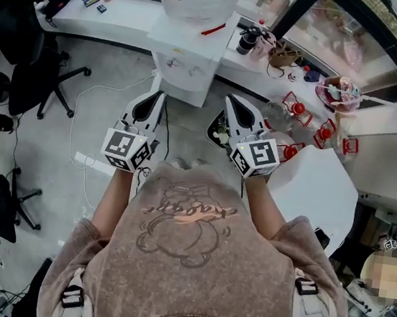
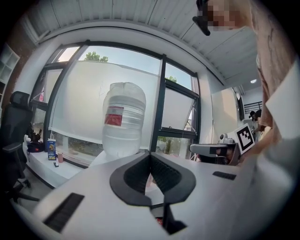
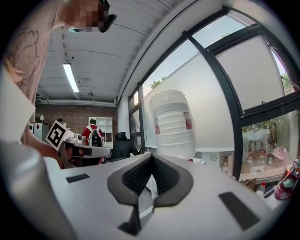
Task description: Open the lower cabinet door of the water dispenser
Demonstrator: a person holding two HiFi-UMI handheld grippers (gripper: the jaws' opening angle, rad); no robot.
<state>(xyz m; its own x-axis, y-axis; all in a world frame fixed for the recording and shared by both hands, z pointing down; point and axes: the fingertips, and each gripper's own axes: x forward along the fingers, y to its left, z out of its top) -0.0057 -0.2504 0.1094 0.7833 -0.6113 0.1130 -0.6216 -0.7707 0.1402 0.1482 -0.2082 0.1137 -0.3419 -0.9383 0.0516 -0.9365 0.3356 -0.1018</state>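
The left gripper [image 1: 158,98] had its jaws together on nothing, and the right gripper [image 1: 233,101] was likewise closed and empty. Both pointed roughly level, side by side, at the front of the water dispenser [image 1: 189,66], short of it. The water bottle [image 2: 123,119] stood atop the dispenser. Its lower cabinet door could not be made out.

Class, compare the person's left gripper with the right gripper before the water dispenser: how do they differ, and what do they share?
In the head view the left gripper slants toward the picture's right, the right gripper toward its left, so their tips converge. The left gripper's cube bears a different marker pattern from the right gripper's. Shared: both have jaws together, empty, and point at the water dispenser.
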